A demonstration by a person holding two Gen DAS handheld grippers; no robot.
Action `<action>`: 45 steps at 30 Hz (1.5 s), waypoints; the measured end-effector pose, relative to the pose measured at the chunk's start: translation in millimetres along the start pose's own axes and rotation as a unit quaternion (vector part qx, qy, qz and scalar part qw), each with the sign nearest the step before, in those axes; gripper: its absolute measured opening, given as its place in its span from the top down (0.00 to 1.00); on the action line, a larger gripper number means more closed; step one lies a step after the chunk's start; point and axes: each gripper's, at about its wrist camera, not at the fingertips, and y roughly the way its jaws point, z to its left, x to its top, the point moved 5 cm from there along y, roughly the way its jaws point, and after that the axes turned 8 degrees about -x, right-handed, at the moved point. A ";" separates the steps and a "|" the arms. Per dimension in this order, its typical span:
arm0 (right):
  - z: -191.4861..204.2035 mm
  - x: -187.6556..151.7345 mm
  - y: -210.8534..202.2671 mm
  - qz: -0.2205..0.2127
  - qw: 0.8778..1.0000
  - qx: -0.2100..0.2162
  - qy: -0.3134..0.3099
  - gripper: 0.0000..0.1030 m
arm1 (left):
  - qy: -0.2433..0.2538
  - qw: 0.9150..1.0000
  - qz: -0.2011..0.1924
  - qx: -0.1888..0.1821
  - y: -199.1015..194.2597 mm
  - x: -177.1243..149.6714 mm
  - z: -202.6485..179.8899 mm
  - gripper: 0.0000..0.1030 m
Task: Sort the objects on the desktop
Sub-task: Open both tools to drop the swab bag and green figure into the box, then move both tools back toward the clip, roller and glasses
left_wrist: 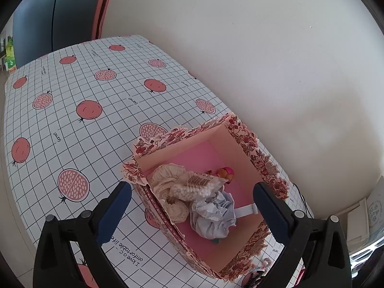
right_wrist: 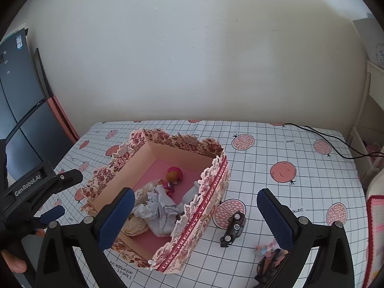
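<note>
Holding: both my tools over the patterned table [right_wrist: 276, 144], nothing between either pair of fingers.
Left gripper [left_wrist: 192, 206]: spread wide above the near end of the floral box [left_wrist: 249, 144], pinching nothing.
Right gripper [right_wrist: 195, 212]: spread wide too, its left finger over the box's near corner, its right finger over bare cloth.
Box: open-topped, pink floor, standing on the table near the far wall.
Inside the box: a cream lacy bundle [left_wrist: 168, 180], a barcoded bag of white beads [left_wrist: 199, 187], crumpled pale-blue paper [left_wrist: 213, 216], a small pink-capped doll [right_wrist: 174, 175].
Outside the box: a black toy car [right_wrist: 234, 228] on the cloth just right of it; nearer me, a small pink-and-blue item [right_wrist: 264, 248], too blurred to name.
Far right: a black cable [right_wrist: 331, 141] trailing across the table.
</note>
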 end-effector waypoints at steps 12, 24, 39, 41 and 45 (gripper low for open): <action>-32.1 10.5 -34.0 -0.003 1.000 -0.019 0.003 0.00 | 0.040 0.999 0.001 0.013 -18.3 -13.0 -30.9 0.01; -78.0 19.9 -81.6 -0.031 0.998 -0.048 0.019 0.00 | 0.080 0.997 0.002 -0.007 -39.6 -33.5 -73.4 0.01; -119.9 2.3 -87.3 0.013 0.996 -0.074 0.042 0.00 | 0.100 0.994 0.036 -0.019 -40.8 -70.8 -97.1 0.01; -121.7 -4.9 -83.4 0.025 0.996 -0.078 0.043 0.00 | 0.110 0.993 0.043 -0.013 -38.5 -79.9 -101.4 0.01; -122.5 -24.1 -79.2 0.045 0.995 -0.070 0.051 0.00 | 0.150 0.986 0.066 -0.032 -34.1 -105.0 -119.9 0.01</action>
